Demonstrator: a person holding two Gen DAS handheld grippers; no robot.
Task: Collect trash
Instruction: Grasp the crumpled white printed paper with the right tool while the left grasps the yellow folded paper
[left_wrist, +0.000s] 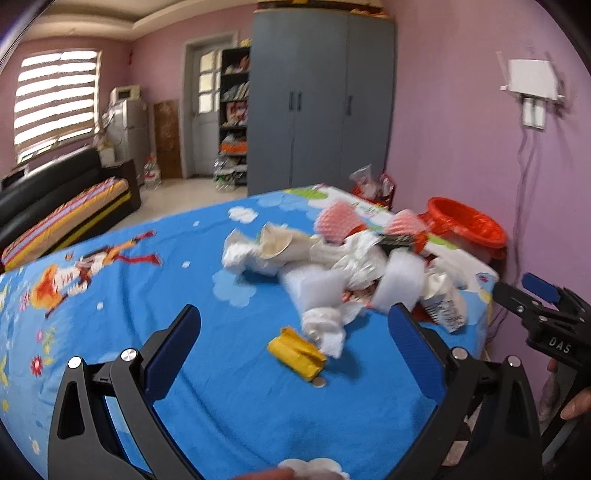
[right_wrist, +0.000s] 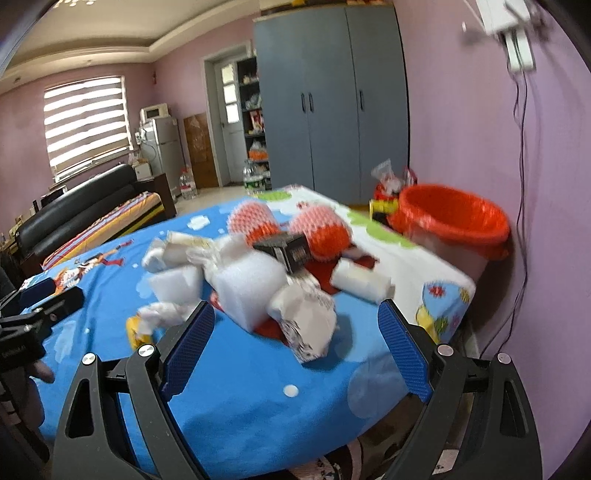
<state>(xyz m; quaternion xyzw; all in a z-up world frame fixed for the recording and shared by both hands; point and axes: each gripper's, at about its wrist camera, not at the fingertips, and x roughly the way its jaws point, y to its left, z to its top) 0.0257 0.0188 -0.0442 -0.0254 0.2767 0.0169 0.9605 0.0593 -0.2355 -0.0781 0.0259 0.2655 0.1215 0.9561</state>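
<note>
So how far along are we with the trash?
Nothing looks done yet: what shows of the red-lined bin looks empty. Nothing is in hand: the left gripper and right gripper are both open, over the blue sheet. Left: the whole pile, including the yellow wrapper and the crumpled paper.
</note>
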